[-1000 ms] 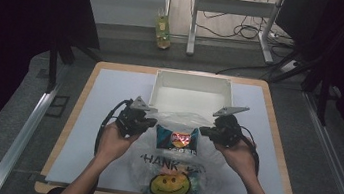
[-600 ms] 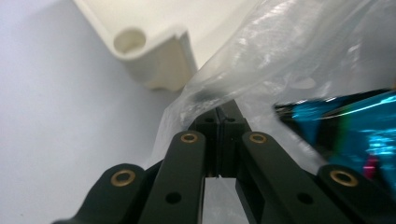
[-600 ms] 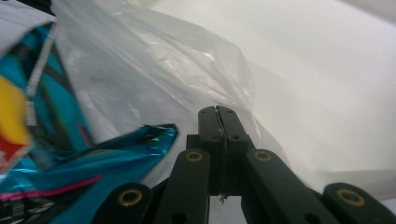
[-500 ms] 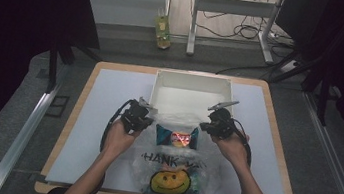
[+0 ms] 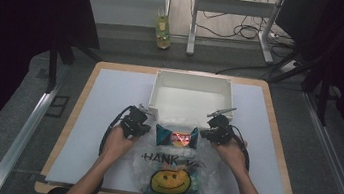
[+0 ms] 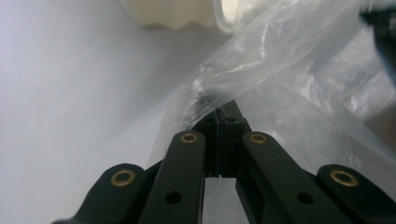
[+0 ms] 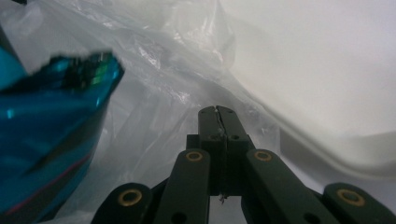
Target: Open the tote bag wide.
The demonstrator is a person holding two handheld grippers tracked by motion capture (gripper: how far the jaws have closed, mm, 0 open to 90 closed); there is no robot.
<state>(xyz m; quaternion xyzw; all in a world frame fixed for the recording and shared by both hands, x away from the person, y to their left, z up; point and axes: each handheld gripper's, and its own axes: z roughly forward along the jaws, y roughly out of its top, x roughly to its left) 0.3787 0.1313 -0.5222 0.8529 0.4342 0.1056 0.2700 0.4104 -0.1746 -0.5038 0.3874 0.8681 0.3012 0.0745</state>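
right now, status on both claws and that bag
Left claw shut on plastic bag rim; right claw shut on opposite rim. Blue snack packet at bag mouth. White bin just beyond, touching the plastic.

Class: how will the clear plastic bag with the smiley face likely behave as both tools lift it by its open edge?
The plastic bag is thin and creased, so it will probably sag limply. The blue snack packet inside may slide towards its bottom. The film looks glossy, so it could slip from the shut jaws.

One clear bag (image 5: 176, 165), one blue packet (image 5: 175, 137), one white bin (image 5: 190, 97), one bottle (image 5: 163, 26), two grippers: left (image 5: 142, 123), right (image 5: 207, 132). Two hands.
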